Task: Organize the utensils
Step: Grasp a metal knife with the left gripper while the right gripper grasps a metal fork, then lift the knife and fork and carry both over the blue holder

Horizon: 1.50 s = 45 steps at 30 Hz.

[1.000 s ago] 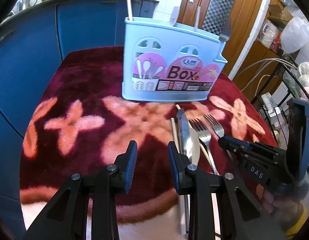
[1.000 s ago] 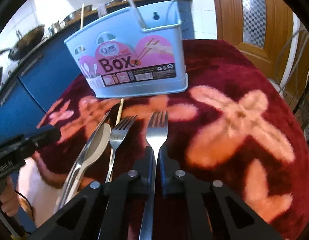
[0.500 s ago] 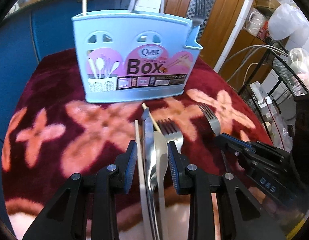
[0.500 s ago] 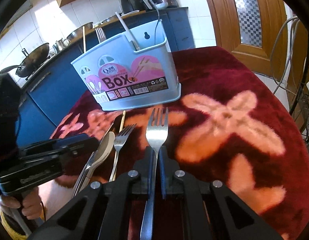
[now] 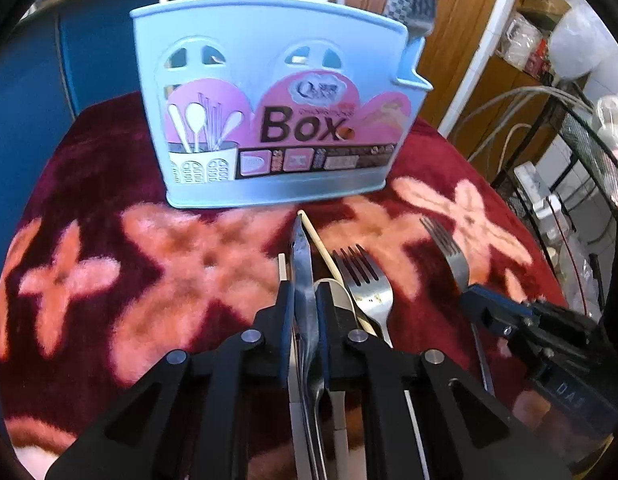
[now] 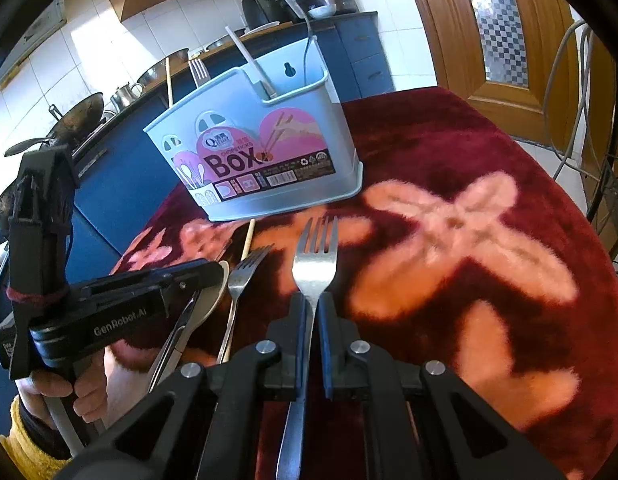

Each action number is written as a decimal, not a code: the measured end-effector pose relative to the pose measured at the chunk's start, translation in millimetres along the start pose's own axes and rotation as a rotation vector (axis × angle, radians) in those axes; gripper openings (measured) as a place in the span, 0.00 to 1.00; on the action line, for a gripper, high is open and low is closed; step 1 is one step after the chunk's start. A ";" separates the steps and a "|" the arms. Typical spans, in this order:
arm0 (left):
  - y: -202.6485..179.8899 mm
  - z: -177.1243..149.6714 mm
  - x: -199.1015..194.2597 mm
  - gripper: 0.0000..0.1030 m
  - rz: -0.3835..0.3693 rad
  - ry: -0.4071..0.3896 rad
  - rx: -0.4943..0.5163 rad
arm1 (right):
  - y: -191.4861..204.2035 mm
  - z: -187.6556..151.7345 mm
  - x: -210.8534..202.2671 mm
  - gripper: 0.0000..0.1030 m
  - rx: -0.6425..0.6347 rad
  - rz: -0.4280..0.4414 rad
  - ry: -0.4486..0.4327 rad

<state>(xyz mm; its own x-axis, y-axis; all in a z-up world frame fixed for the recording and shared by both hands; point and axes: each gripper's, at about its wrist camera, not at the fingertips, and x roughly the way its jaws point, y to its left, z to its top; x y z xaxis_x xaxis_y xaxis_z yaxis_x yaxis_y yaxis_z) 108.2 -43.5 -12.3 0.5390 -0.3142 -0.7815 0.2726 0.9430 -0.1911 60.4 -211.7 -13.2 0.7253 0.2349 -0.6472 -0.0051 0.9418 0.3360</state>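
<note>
A light blue utensil box with a pink "Box" label stands on the red flowered cloth; it also shows in the right wrist view, with several utensils standing in it. My left gripper is shut on a table knife that points at the box. Beside it lie a pale spoon, a chopstick and a fork. My right gripper is shut on a second fork, held just above the cloth; it shows at right in the left wrist view.
Blue kitchen cabinets with pots and a wok stand behind the table. A wooden door is at the back right. A wire rack with cables stands to the right of the table.
My left gripper has moved forward over the utensil pile and closed on the knife. My right gripper has kept hold of its fork and lifted it a little.
</note>
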 end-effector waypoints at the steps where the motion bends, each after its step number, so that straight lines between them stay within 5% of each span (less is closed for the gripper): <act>1: 1.5 0.3 -2.9 0.09 -0.004 -0.009 -0.007 | 0.4 -0.1 -0.3 0.08 -0.002 0.000 -0.001; 8: 22.2 -0.6 -28.8 0.09 0.010 -0.060 -0.071 | 2.8 0.0 2.0 0.08 -0.017 -0.013 0.007; 16: 47.5 -8.2 -7.9 0.09 0.054 0.044 -0.146 | 0.7 1.2 15.0 0.08 -0.011 -0.022 0.059; 23: 53.2 -6.3 -2.8 0.09 0.017 0.060 -0.163 | -1.3 14.2 25.2 0.09 -0.032 0.002 0.119; 33: 61.1 -2.2 1.9 0.03 -0.051 0.071 -0.215 | -11.2 35.6 44.9 0.27 0.016 0.132 0.190; 35: 62.9 -2.9 0.7 0.03 -0.063 0.063 -0.228 | -11.6 37.8 46.9 0.24 0.019 0.127 0.191; 37: 62.7 -3.6 -2.7 0.03 -0.068 0.049 -0.228 | -8.4 38.8 46.7 0.07 -0.004 0.103 0.183; 45: 56.1 0.5 -29.2 0.03 -0.124 -0.029 -0.234 | 5.6 41.6 18.7 0.03 -0.047 0.073 0.077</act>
<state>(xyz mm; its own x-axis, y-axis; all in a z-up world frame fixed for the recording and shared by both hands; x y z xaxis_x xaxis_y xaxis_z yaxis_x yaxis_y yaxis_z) 108.1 18.6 0.1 0.5363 -0.4288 -0.7270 0.1483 0.8958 -0.4190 102.6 -212.0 5.1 0.6669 0.3194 -0.6732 -0.0898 0.9313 0.3529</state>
